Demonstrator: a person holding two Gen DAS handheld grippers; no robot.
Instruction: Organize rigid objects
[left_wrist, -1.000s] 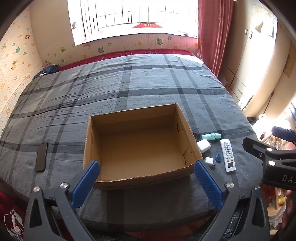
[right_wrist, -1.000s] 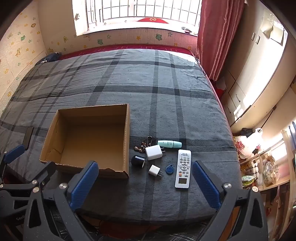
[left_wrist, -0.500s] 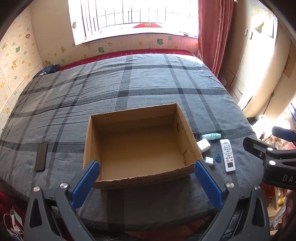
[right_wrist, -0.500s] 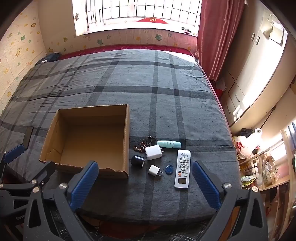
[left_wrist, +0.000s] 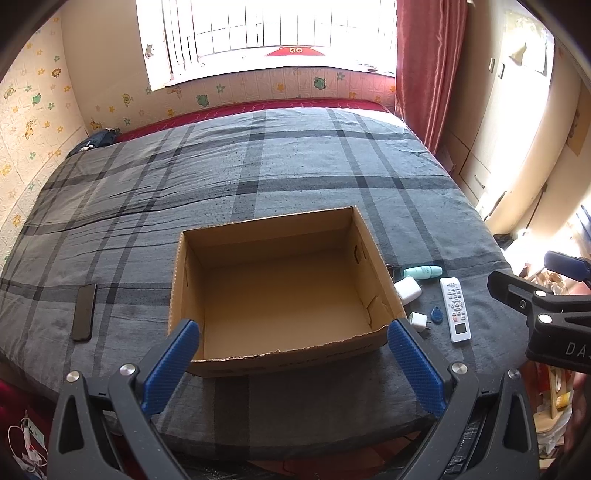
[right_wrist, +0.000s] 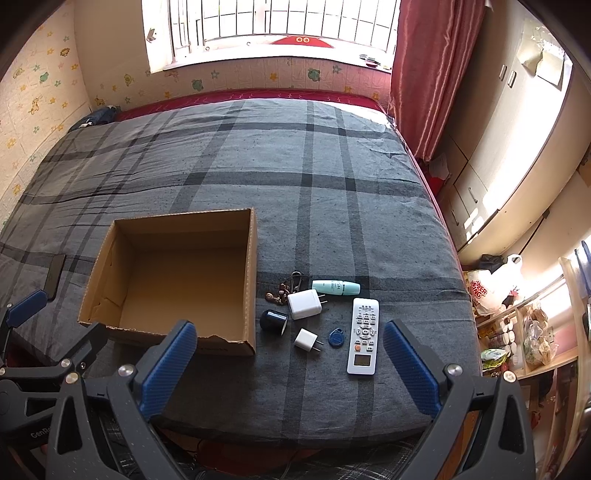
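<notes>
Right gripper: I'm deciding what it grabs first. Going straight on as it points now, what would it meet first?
Probably the small white plug, lying between the open right gripper's fingers' lines on the bedspread; depth is unclear.

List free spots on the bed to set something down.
Free: inside the cardboard box; the bedspread beyond it toward the window; the strip between box and phone. Crowded: right of the box, around the remote and chargers.

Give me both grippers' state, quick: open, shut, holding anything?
Left gripper: open, holding nothing, in front of the cardboard box.
Right gripper: open, holding nothing, short of the remote control.
</notes>
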